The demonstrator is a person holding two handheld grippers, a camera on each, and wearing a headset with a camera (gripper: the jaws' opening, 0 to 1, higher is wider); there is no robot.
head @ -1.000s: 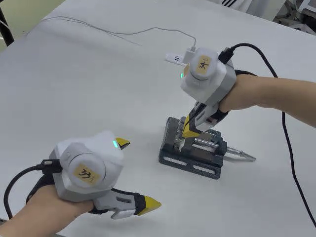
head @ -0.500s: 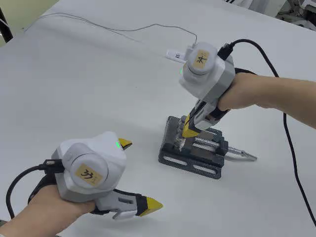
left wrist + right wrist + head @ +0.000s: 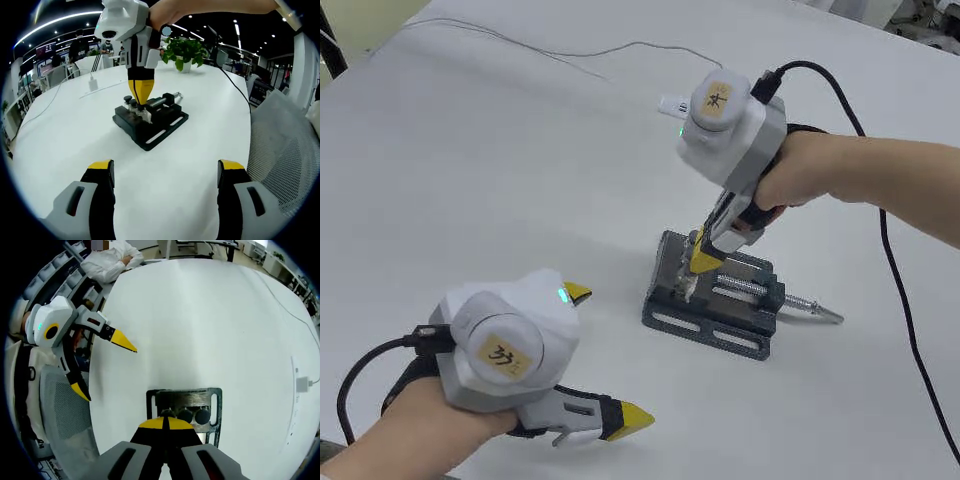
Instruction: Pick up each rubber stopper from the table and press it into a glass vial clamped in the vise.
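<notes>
White table [image 3: 510, 190], vials [image 3: 194, 415] just below right tongs [image 3: 699, 264]

The vise [image 3: 715, 305] stands on the desk [image 3: 500, 170], toward 4 o'clock of centre in the head view. A row of vials [image 3: 131, 106] sits in its 9 o'clock end, and its screw [image 3: 810, 308] sticks out toward 3 o'clock. The right gripper [image 3: 700, 266] hangs over the vials, fingers [image 3: 706, 258] pointing down. The left gripper [image 3: 608, 353] is at 7 o'clock from the vise, well apart. A plug [image 3: 672, 104] lies behind, at 12 o'clock.
</notes>
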